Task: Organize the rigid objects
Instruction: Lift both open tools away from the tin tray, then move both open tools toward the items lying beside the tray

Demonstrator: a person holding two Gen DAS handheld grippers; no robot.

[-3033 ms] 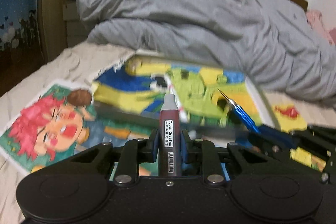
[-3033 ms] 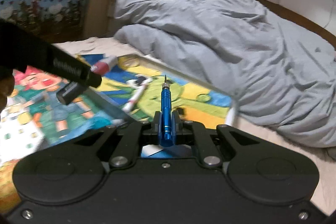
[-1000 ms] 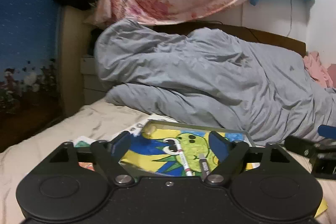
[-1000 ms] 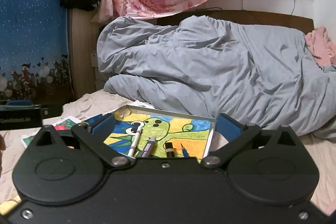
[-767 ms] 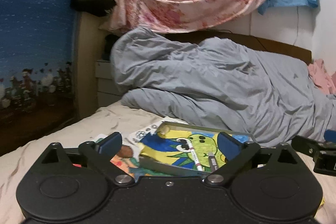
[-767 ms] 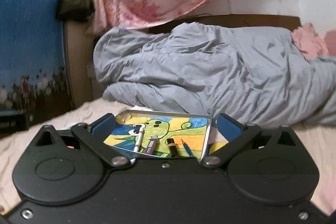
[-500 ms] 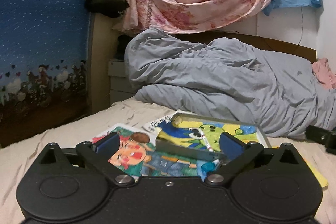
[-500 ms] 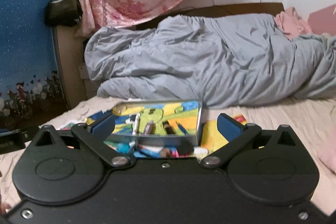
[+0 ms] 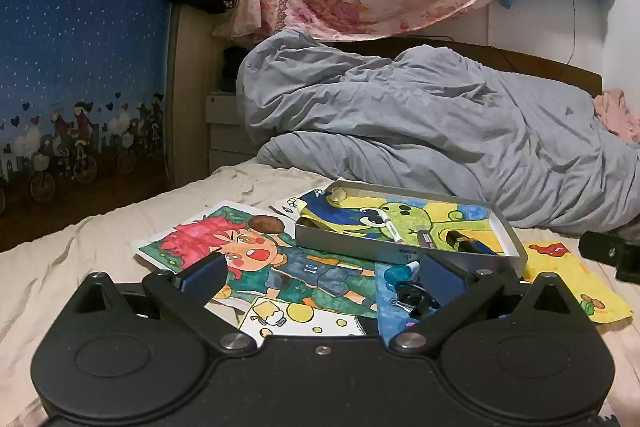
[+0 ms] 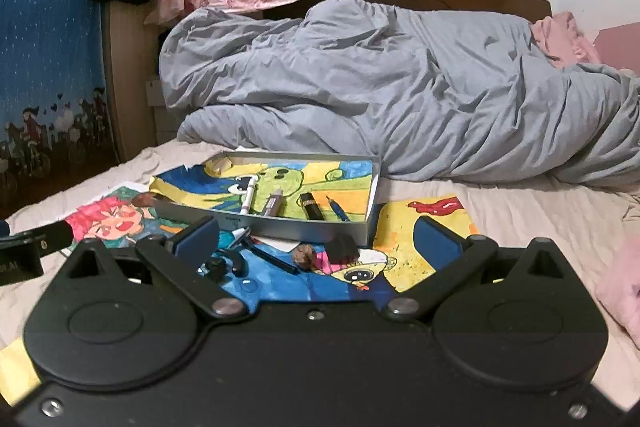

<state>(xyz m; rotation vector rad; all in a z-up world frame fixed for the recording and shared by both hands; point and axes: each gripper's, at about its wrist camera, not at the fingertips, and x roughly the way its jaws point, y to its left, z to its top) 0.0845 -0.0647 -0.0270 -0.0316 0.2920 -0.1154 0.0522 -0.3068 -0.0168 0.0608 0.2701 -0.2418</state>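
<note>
A shallow grey box lined with a green dinosaur drawing lies on the bed. In it lie a white marker, a maroon marker, a black tube and a blue screwdriver. Loose before the box are a black clip, a black pen, a walnut and a black block. My left gripper and right gripper both stand open and hold nothing, short of the box.
A bunched grey duvet fills the bed behind the box. Coloured drawings cover the beige sheet. A pink cloth lies at the right. A blue curtain hangs at the left.
The maroon marker and blue screwdriver, held three seconds ago, now lie in the box. Both grippers have opened wide, drawn back from the box and sunk lower.
</note>
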